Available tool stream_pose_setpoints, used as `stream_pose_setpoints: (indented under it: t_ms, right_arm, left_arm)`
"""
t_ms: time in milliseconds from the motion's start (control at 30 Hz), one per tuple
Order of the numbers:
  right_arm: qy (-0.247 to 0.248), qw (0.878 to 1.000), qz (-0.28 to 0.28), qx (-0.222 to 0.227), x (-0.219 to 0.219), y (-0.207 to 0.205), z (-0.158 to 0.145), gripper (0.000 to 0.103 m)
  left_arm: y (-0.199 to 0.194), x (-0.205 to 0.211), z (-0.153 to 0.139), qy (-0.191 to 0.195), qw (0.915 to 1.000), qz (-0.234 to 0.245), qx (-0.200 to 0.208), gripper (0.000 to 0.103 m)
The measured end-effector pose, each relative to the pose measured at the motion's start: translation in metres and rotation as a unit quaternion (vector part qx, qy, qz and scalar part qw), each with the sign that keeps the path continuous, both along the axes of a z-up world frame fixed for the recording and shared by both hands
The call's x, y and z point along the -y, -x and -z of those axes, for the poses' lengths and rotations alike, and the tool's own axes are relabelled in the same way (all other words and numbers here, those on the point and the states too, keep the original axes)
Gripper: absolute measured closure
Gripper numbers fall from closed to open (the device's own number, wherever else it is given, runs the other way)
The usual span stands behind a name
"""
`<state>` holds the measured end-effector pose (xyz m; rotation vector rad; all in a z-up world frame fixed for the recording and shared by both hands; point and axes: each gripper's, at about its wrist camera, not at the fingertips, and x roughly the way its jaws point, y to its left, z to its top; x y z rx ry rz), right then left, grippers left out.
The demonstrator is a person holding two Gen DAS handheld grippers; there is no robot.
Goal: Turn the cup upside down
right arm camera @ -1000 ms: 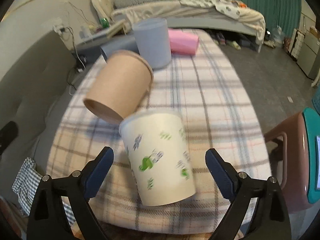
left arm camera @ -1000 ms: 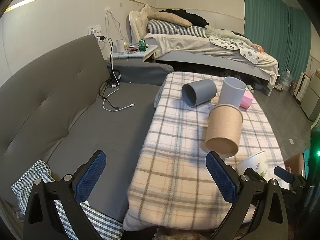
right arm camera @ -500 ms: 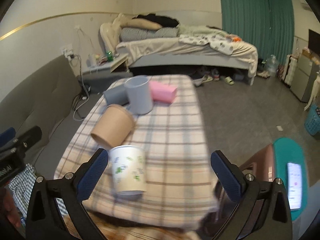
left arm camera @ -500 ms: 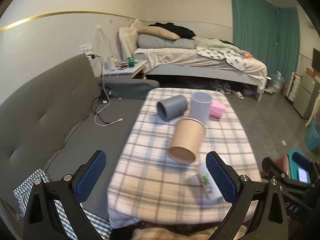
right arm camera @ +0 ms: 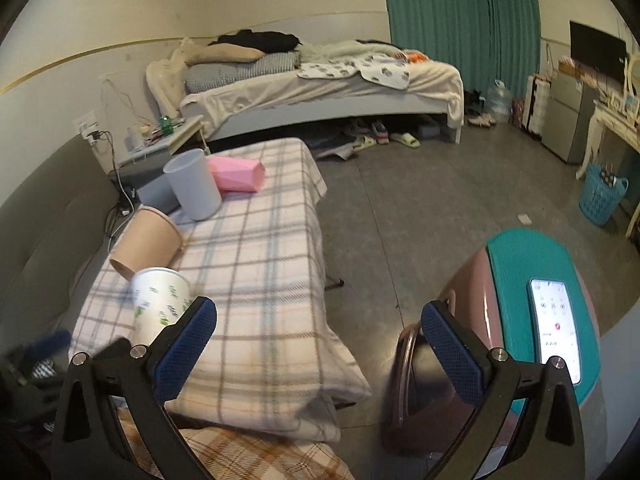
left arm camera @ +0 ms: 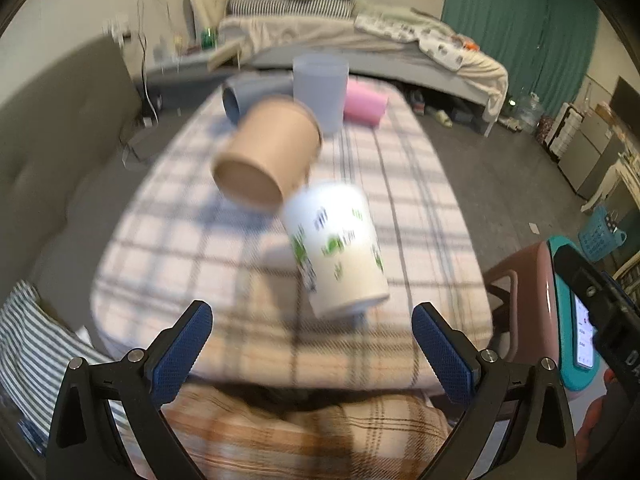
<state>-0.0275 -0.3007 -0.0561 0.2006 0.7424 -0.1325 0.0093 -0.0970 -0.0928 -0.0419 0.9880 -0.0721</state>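
Observation:
A white paper cup with green print (left arm camera: 338, 248) stands base-up on the plaid-covered table (left arm camera: 400, 184), near its front edge; it also shows in the right wrist view (right arm camera: 158, 304). My left gripper (left arm camera: 312, 340) is open and empty, just in front of this cup. My right gripper (right arm camera: 318, 340) is open and empty, off the table's right side, above the floor. A brown paper cup (left arm camera: 266, 158) lies on its side behind the white one.
An upright pale grey cup (left arm camera: 320, 90), a dark grey cup on its side (left arm camera: 240, 98) and a pink box (left arm camera: 364, 106) sit at the table's far end. A teal-topped stool (right arm camera: 532, 280) with a phone (right arm camera: 554, 328) stands at right. A grey sofa (left arm camera: 52, 120) is left.
My left gripper has swung right and closer to the white cup, which now sits between its fingers' line of sight. My right gripper has pulled away to the right, off the table.

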Motion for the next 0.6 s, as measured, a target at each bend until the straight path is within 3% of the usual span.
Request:
stream_pose_setpoints:
  t_ms: [400,467,533,600]
  right_arm:
    - [-0.022,0.999,-0.003,-0.049,0.01,-0.027,0.046,0.0]
    - [-0.023,0.999,-0.001,-0.049,0.011,-0.029,0.048,0.0]
    - [-0.026,0.998,0.0,-0.05,0.011,-0.031,0.049,0.0]
    - [-0.027,0.998,-0.001,-0.051,0.009,-0.032,0.05,0.0]
  left_arm:
    - [-0.027,0.01,0.031,0.022,0.9993,-0.001,-0.031,0.003]
    - [-0.027,0.009,0.034,0.022,0.9992,0.003,-0.033,0.01]
    - [-0.029,0.009,0.037,0.023,0.9988,0.011,-0.043,0.033]
    - [-0.028,0.007,0.038,0.034,0.9978,0.02,-0.054,0.042]
